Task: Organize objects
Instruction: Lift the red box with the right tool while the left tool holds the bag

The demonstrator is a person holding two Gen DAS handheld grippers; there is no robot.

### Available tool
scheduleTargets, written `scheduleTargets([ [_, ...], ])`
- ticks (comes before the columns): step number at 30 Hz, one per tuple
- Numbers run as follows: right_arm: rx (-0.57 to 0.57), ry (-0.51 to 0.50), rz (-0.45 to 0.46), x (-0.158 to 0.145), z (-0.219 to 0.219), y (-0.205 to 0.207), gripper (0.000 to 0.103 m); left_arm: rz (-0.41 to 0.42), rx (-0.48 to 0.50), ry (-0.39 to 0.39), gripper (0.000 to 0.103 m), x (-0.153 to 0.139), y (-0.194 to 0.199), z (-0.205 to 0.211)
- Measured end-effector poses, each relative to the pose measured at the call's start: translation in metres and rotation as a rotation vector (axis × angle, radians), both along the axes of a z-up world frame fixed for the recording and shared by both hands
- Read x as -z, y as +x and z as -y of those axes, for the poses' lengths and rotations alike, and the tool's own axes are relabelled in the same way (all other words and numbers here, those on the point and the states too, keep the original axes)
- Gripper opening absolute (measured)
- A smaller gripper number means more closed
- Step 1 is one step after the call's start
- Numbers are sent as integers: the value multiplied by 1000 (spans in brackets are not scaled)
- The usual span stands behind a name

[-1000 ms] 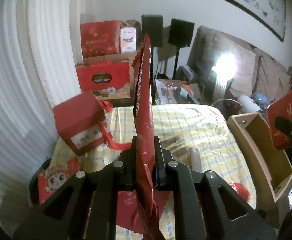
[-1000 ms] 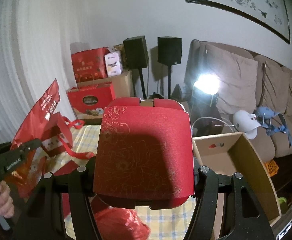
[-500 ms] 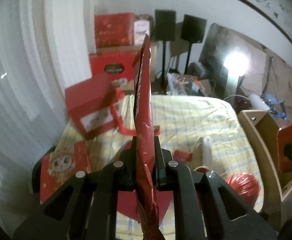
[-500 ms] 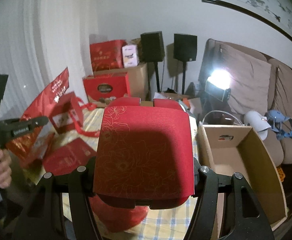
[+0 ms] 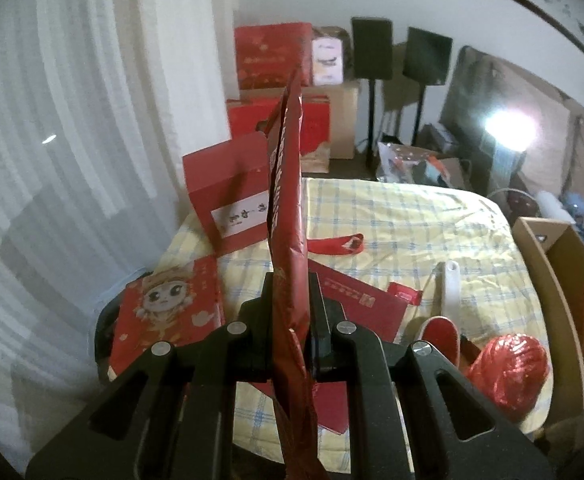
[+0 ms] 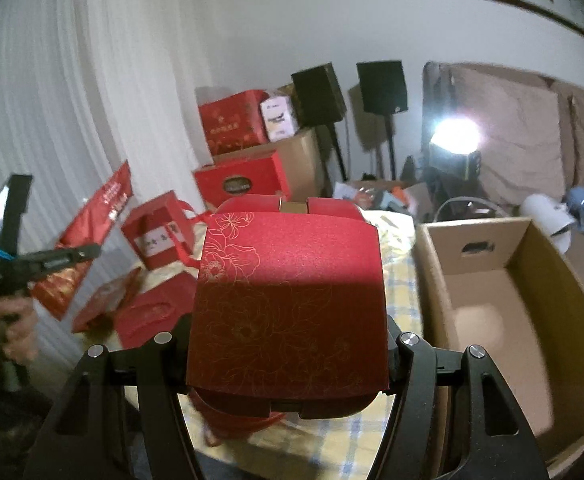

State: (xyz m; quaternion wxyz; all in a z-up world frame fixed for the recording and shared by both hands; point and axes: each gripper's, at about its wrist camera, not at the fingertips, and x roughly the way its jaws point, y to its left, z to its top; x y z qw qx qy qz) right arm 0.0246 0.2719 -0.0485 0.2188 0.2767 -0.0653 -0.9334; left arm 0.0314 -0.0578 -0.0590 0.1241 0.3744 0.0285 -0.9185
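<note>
Left tool (image 5: 290,312) pinches a thin, limp foil bag (image 5: 288,200) edge-on; right tool (image 6: 288,340) clamps a stiff, light box (image 6: 288,300) by its sides above the table (image 5: 412,216).

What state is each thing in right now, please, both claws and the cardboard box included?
Left claw: shut on the red foil bag.
Red foil bag: held edge-up, off the table.
Right claw: shut on the red floral box.
Red floral box: closed, held in the air.
Cardboard box: open, nothing visible inside.
Red gift bag: upright on the tablecloth, handle loose.
Cartoon packet: lying flat.
</note>
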Motion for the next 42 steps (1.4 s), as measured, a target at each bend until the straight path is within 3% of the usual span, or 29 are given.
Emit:
scheduleTargets([
  [6, -40, -19, -30, -10, 1, 18, 64, 4, -13, 2, 11, 0, 0, -10],
  [12, -82, -17, -41, -12, 7, 24, 64, 27, -1, -47, 12, -9, -3, -18],
  [25, 1, -24, -40, -15, -33, 20, 65, -1, 44, -63, 12, -30, -10, -37],
  [38, 10, -24, -54, -24, -41, 30, 65, -2, 102, -25, 12, -37, -24, -65],
  [42, 57, -11, -53, -25, -46, 29, 64, -16, 116, -30, 12, -42, -23, -74],
])
